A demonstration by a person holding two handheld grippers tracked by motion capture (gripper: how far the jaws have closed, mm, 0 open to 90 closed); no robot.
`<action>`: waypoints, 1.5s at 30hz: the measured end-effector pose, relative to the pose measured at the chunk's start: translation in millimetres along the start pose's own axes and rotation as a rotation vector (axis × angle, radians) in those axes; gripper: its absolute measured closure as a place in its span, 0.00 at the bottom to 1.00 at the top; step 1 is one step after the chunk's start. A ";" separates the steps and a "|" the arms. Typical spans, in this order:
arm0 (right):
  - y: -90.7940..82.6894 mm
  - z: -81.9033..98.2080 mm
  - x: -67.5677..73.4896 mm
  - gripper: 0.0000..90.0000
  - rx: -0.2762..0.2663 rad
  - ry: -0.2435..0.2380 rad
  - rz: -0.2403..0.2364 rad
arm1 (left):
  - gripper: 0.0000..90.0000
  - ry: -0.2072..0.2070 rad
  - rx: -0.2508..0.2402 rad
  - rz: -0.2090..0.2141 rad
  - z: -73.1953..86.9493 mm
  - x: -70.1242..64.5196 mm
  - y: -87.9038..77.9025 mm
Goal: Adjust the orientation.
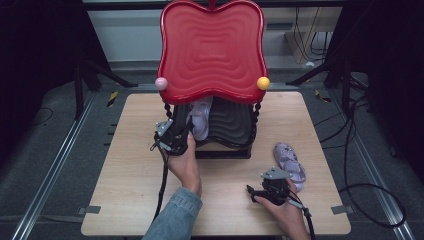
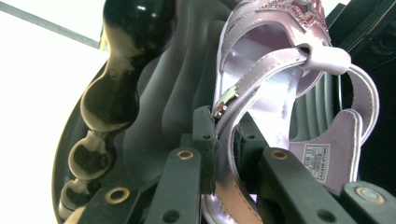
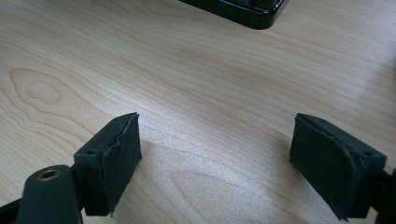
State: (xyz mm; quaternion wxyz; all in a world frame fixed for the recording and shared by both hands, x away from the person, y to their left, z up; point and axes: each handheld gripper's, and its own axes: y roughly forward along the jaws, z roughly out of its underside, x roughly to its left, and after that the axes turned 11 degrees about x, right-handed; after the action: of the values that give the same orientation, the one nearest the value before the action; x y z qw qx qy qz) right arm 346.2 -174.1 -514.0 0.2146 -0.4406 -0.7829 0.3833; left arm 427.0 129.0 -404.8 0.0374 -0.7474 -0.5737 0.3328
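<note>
A lilac child's sandal [image 1: 201, 116] lies on the black lower shelf [image 1: 232, 122] of a small rack with a red wavy top [image 1: 212, 47]. My left gripper [image 1: 181, 136] is shut on that sandal's side strap [image 2: 227, 140], at the shelf's left front. Its heel tab and label [image 2: 322, 161] hang to the right in the left gripper view. A second lilac sandal [image 1: 288, 160] lies on the wooden table [image 1: 130, 170] at the right. My right gripper [image 1: 252, 191] hovers low over bare wood left of that sandal, open, pads [image 3: 116, 154] wide apart with nothing between.
The rack's black beaded post [image 2: 109, 98] stands just left of my left jaws. Pink [image 1: 161, 83] and yellow [image 1: 263, 83] balls sit on the red top's front corners. The rack's black base corner [image 3: 243, 11] lies ahead of my right gripper. Cables trail on the floor at right.
</note>
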 end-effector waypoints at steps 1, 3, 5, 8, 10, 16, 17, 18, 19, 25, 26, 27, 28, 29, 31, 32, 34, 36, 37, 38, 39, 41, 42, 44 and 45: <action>0.0 0.0 0.0 0.18 0.000 0.000 -0.001 | 0.90 -0.004 0.007 0.000 0.5 0.1 0.6; 0.1 0.1 -0.2 0.18 -0.001 -0.002 0.001 | 0.90 0.000 0.008 -0.005 2.4 -1.2 1.3; 0.2 0.1 -0.3 0.18 -0.002 -0.005 0.002 | 0.90 0.006 0.005 -0.008 2.9 -2.2 0.9; 0.2 0.1 -0.3 0.18 -0.002 -0.005 0.002 | 0.89 0.010 0.003 -0.010 3.5 -4.2 0.7; 0.2 0.1 -0.3 0.18 -0.002 -0.005 0.002 | 0.88 0.011 0.002 -0.011 3.5 -4.7 1.0; 0.1 0.1 -0.2 0.18 -0.001 -0.003 0.001 | 0.83 0.034 0.001 -0.022 3.6 -8.6 1.5; 0.2 0.2 -0.3 0.18 -0.002 -0.005 0.002 | 0.82 0.040 0.002 -0.022 3.3 -9.5 1.7; 0.1 0.1 -0.1 0.18 -0.001 -0.002 0.000 | 0.81 0.045 0.005 -0.019 3.0 -10.5 1.8; 0.3 0.2 -0.3 0.18 -0.001 -0.005 0.003 | 0.80 0.051 0.003 -0.021 2.8 -11.7 1.6; 0.3 0.2 -0.4 0.18 -0.001 -0.006 0.003 | 0.75 0.081 0.008 -0.018 2.6 -14.6 1.6; 0.3 0.2 -0.4 0.18 -0.001 -0.006 0.003 | 0.73 0.087 0.006 -0.017 2.4 -15.2 1.0; 0.1 0.1 -0.2 0.18 -0.001 -0.003 0.002 | 0.72 0.096 -0.003 -0.021 2.2 -15.9 0.0; 0.2 0.1 -0.3 0.18 -0.001 -0.005 0.002 | 0.70 0.106 -0.008 -0.021 1.6 -16.9 -1.2; 0.2 0.1 -0.3 0.18 -0.001 -0.005 0.002 | 0.69 0.114 -0.014 -0.021 1.0 -18.0 -2.4; 0.1 0.1 -0.2 0.18 -0.001 -0.003 0.000 | 0.66 0.128 -0.023 -0.020 0.3 -19.8 -5.6; 0.1 0.1 -0.2 0.18 -0.001 -0.003 0.001 | 0.65 0.135 -0.024 -0.017 0.1 -20.9 -7.2; 0.1 0.1 -0.2 0.18 -0.001 -0.003 0.000 | 0.63 0.165 -0.026 -0.021 0.1 -23.7 -10.4; 0.1 0.1 -0.2 0.18 -0.001 -0.003 0.001 | 0.61 0.190 -0.028 -0.017 -0.1 -26.2 -14.3; 0.1 0.1 -0.2 0.18 -0.001 -0.003 0.001 | 0.61 0.205 -0.033 -0.021 -0.6 -27.2 -17.0; 0.1 0.1 -0.2 0.18 -0.001 -0.003 0.001 | 0.60 0.218 -0.043 -0.021 -1.3 -28.2 -19.7; 0.1 0.1 -0.1 0.18 -0.001 -0.003 0.000 | 0.60 0.235 -0.042 -0.018 -2.4 -28.8 -22.4; 0.2 0.2 -0.3 0.18 -0.001 -0.006 0.003 | 0.56 0.285 -0.024 -0.004 -4.6 -30.0 -27.3; 0.2 0.2 -0.3 0.18 -0.001 -0.006 0.003 | 0.54 0.307 -0.012 -0.005 -5.4 -30.0 -30.3; 0.3 0.2 -0.3 0.18 -0.001 -0.006 0.003 | 0.52 0.337 -0.024 -0.005 -5.8 -28.1 -38.8; 0.3 0.2 -0.3 0.18 -0.001 -0.005 0.003 | 0.51 0.337 -0.024 -0.005 -5.8 -28.1 -38.8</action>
State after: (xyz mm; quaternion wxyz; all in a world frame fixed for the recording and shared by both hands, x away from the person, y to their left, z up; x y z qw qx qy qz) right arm 346.4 -174.3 -514.3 0.2115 -0.4409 -0.7830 0.3844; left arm 394.5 119.3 -370.6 0.1250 -0.7916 -0.5652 0.1956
